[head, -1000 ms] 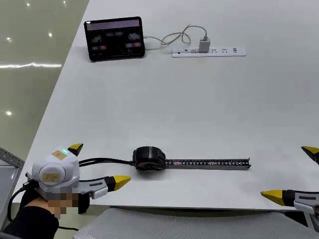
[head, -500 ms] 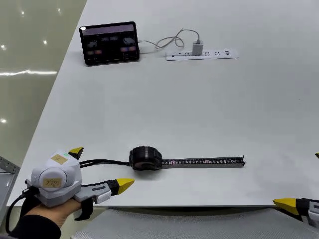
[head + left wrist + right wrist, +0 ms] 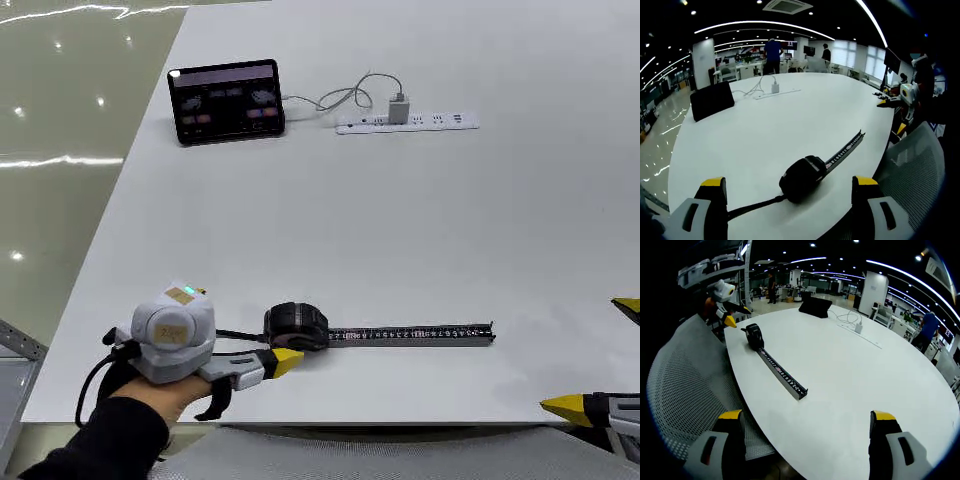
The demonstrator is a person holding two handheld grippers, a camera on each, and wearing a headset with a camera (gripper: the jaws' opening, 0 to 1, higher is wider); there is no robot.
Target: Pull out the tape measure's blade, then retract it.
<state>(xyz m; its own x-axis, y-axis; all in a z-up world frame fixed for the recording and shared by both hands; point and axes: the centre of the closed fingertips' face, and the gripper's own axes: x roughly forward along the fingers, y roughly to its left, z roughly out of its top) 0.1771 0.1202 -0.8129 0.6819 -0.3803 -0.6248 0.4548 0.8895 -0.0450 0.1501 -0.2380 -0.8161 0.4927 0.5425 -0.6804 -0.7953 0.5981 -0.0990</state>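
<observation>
Head view: tape measure (image 3: pixel 296 325) lies on the white tabletop (image 3: pixel 420 230) near its front edge, its blade (image 3: pixel 410 334) drawn out flat and running off to my right. My left claw (image 3: pixel 243 328) sits at the case, jaws apart, the near yellow tip just beside the case's front. My right claw (image 3: pixel 595 355) hangs at the tabletop's right front corner, jaws spread wide, holding nothing, well apart from the blade's end. At the far side stand a dark tablet (image 3: pixel 227 102) and a white power strip (image 3: pixel 405 121) with a charger (image 3: pixel 399 108) plugged in. Left gripper view: my left claw (image 3: pixel 790 182) is wide open, and the tape measure (image 3: pixel 802 177) lies in the gap between the two jaws; neither jaw touches it as far as I can tell. A black strap (image 3: pixel 752 205) trails from the case back toward me. The blade (image 3: pixel 845 149) runs away up and right. Right gripper view: my right claw (image 3: pixel 807 416) is open over the tabletop's edge, with nothing between the jaws. The tape measure (image 3: pixel 754 335) lies far ahead on the left, and its blade (image 3: pixel 782 372) points back toward me and stops short of the jaws. A grey mesh chair (image 3: pixel 685 385) sits below the edge.
</observation>
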